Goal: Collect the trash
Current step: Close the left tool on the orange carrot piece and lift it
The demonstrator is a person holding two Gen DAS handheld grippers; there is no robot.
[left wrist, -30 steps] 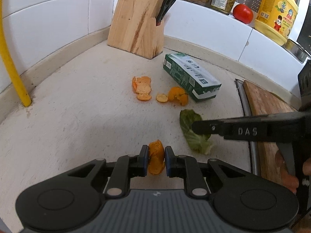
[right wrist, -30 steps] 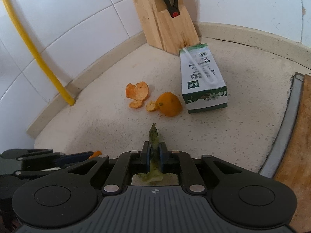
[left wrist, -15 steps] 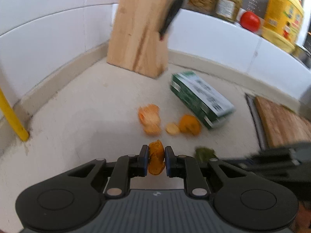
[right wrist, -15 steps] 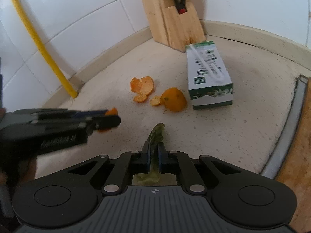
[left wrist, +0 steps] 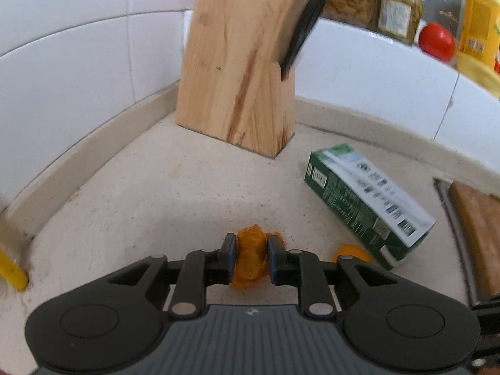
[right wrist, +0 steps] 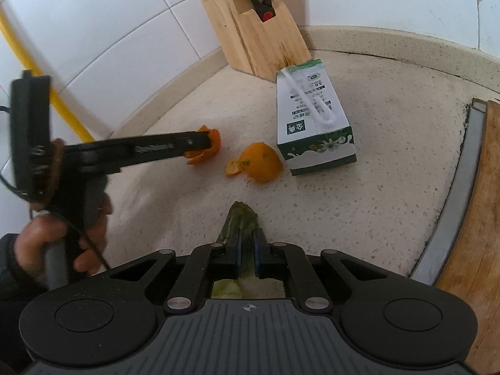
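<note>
Left hand-held gripper (left wrist: 250, 257) just easing wider around a curled orange peel (left wrist: 250, 259) low over the tabletop (left wrist: 140, 193), right hand-held gripper (right wrist: 247, 251) pinched on a limp lettuce leaf (right wrist: 239, 222); both scraps light, soft, tearable, probably best nipped mid-piece.

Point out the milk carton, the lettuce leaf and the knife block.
milk carton (right wrist: 312, 118), right wrist view, on its white top face.
lettuce leaf (right wrist: 242, 218), right wrist view, on its tip.
knife block (left wrist: 237, 87), left wrist view, on its broad wooden side.
</note>
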